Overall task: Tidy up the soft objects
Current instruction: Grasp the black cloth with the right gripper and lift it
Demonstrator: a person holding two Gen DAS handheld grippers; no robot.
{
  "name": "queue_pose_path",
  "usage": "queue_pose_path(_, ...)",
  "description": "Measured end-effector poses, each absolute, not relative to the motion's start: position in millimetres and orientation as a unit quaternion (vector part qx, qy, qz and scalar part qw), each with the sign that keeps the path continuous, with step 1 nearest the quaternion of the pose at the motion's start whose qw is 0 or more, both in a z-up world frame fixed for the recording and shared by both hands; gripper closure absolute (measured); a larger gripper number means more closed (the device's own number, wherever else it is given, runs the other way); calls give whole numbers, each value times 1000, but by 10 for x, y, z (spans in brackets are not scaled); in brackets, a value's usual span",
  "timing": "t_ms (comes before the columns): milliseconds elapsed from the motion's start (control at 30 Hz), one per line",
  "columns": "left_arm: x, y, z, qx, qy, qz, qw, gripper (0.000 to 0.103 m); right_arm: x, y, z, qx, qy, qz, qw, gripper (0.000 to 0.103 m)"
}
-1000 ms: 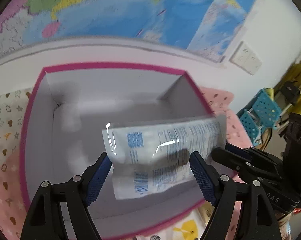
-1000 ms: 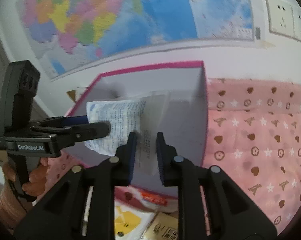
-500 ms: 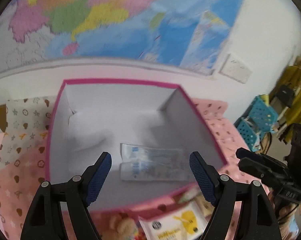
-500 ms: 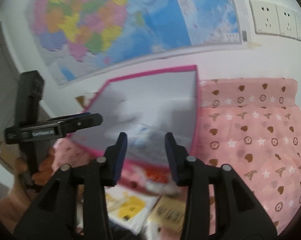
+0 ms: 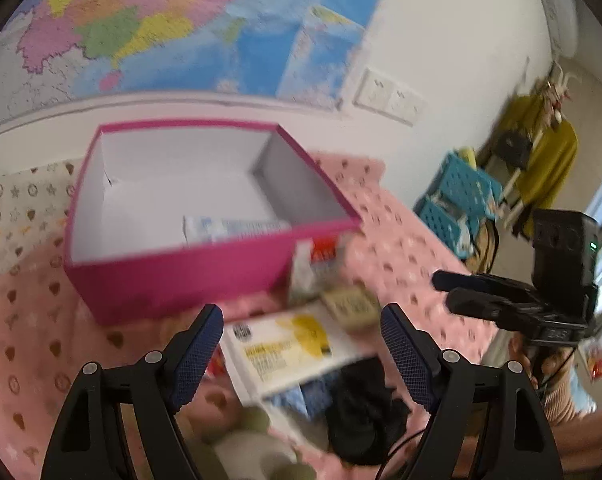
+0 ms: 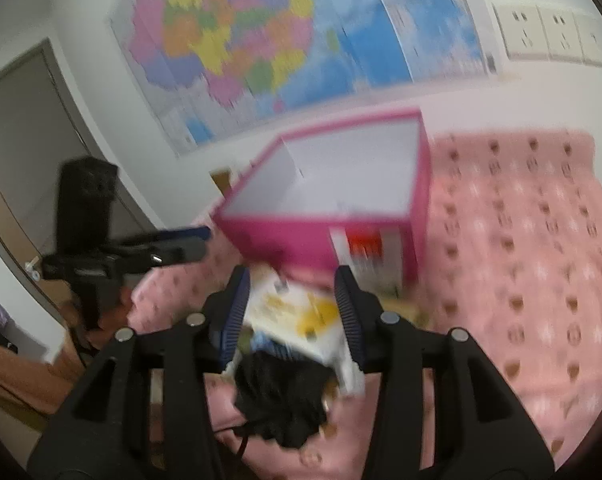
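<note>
A pink box (image 5: 173,276) with a white inside stands on the pink cloth (image 5: 41,336); it also shows in the right wrist view (image 6: 301,244). A white and blue soft packet (image 5: 229,227) lies flat inside it. My left gripper (image 5: 301,344) is open and empty, in front of the box and above a white and yellow wipes pack (image 5: 289,344). My right gripper (image 6: 293,316) is open and empty over the same wipes pack (image 6: 297,312) and a black soft item (image 6: 281,404). Both views are blurred.
A red and white packet (image 5: 321,252) leans against the box's front right corner. A black item (image 5: 365,404), a pale plush thing (image 5: 253,452) and a tan item (image 5: 353,304) lie by the wipes. Blue crates (image 5: 457,200) stand off right. A map hangs on the wall (image 6: 261,48).
The right gripper opened and let go of the white and blue packet, which now lies in the box. Both grippers pulled back from the box to over the pile in front of it.
</note>
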State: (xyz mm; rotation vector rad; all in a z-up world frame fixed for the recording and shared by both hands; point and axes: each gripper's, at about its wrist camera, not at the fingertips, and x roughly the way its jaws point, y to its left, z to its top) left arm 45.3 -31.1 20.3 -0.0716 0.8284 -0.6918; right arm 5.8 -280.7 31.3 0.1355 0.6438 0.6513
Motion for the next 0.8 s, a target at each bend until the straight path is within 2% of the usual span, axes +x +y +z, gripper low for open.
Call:
queue_pose_path(300,10,-453,-62,8,407,-350,844,20,-55,-2736,-478,47,427,290,855,55)
queue_pose_path(733,-160,-597,-384,37,438,-351,827,22,9,-2624,-859,48,456,285,841,56)
queue_pose_path(767,-159,-587,-390,35,438,-351,827,22,5,-2615,-858,45,454,288,842,56)
queue_pose_path(800,-152,-581,-388,34,439,-352,826,22,9,-2605,-862,44,453,287,843,65)
